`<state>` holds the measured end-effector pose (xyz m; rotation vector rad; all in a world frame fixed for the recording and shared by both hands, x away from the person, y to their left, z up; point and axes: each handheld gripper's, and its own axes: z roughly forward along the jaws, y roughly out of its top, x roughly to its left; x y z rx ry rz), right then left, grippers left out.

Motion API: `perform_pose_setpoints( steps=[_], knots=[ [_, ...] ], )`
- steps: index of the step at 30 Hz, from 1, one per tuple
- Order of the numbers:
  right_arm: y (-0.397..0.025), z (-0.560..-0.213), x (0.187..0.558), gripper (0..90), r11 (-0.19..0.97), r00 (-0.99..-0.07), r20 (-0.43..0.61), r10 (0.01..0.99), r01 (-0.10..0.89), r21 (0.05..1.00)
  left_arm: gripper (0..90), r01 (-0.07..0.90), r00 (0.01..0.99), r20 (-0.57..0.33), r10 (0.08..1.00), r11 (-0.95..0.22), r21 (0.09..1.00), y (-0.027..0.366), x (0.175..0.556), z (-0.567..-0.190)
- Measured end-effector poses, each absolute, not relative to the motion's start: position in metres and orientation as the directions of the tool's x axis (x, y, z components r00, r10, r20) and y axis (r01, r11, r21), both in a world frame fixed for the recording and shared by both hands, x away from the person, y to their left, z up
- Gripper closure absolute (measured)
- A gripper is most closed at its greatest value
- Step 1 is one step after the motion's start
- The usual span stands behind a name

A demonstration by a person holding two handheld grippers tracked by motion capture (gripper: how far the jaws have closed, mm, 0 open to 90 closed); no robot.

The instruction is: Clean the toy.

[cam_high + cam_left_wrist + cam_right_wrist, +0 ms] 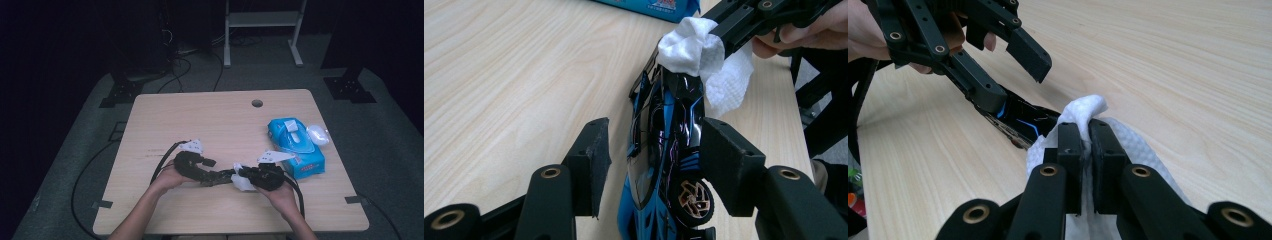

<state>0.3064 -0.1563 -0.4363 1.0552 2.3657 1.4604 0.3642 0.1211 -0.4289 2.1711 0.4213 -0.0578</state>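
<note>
- We are wiping a small shiny black and blue toy car (pixel 664 150) with a crumpled white wet wipe (pixel 704 60). The car sits near the front edge of the pale wooden desk (pixel 200 115), in the middle, between our two hands.
- We judge the job is part way done. The wipe is touching one end of the car, so the wiping has begun. The rest of the car's body is not yet under the wipe, so we think that part is left to clean.
- Our right gripper (pixel 1087 142) is squeezed tight on the wipe, with the wipe bunched up between its jaws.
- Our left gripper (pixel 651 150) is spread wide around the car. One jaw looks to touch the car's side by a gold wheel. The other jaw stands apart from it, so the car is steadied more than pinched.
- A blue pack of wipes (pixel 295 145) lies on the right side of the desk, near the right hand (pixel 282 192).
</note>
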Motion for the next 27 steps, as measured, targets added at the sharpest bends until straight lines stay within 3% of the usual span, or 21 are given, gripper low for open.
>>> perform_pose_setpoints(
  steps=[27],
  knots=[
    [-0.161,-0.440,0.284,84.1,0.318,-0.759,0.180,0.626,0.459,0.829,34.4,0.390,0.921,-0.308,0.240,-0.576,0.718,0.112,0.359,-0.443]
  ],
)
